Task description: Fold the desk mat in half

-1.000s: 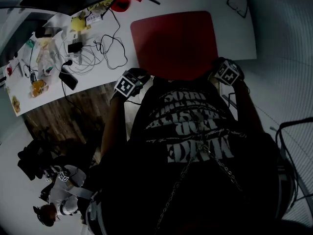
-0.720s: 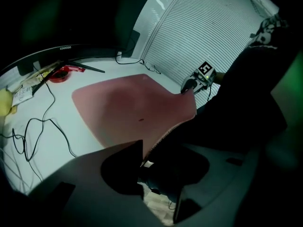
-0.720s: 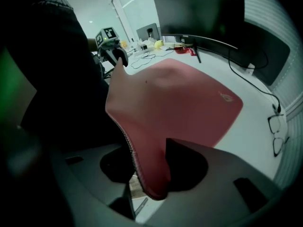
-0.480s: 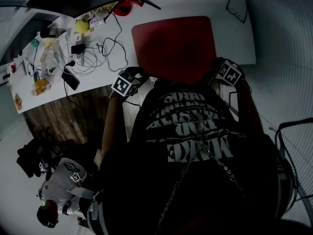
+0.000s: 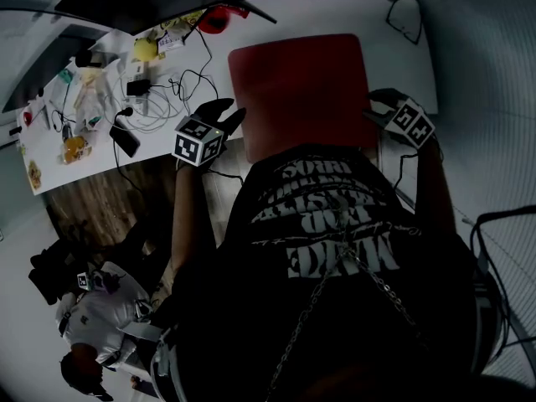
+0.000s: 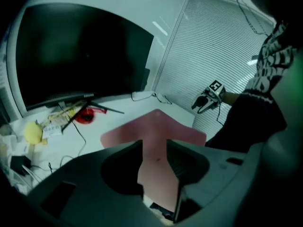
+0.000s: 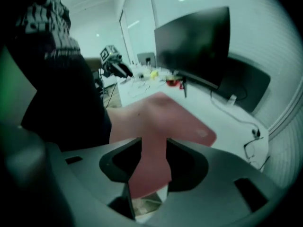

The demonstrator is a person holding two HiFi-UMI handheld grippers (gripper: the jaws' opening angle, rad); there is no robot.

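Here, on the left end of a white tabletop (image 5: 394,23), a tangle of cables (image 5: 180,86) lies beside a yellow object (image 5: 146,48) and a dark phone (image 5: 124,139), with a small red object (image 5: 219,17) farther back under the edge of a wide dark monitor (image 6: 80,56). The left gripper (image 5: 224,114) hangs over the front edge of the tabletop, just beside the near left corner of the desk mat (image 5: 301,82). Its jaws have just been opening and stand wide apart with nothing held between them; its own view shows only the mat lying on the tabletop beyond the gap. The red desk mat lies flat in the middle of the tabletop, between the two grippers, its rounded far corners in plain sight. In the head view its near edge is hidden by the person's black printed shirt (image 5: 335,224). The right gripper (image 5: 381,107) hangs just off the mat's near right corner, pointing down toward it. Its jaws too have just been opening and are spread wide on nothing, the mat showing through the gap below. At the far right corner of the tabletop lie a pair of glasses (image 7: 252,148).
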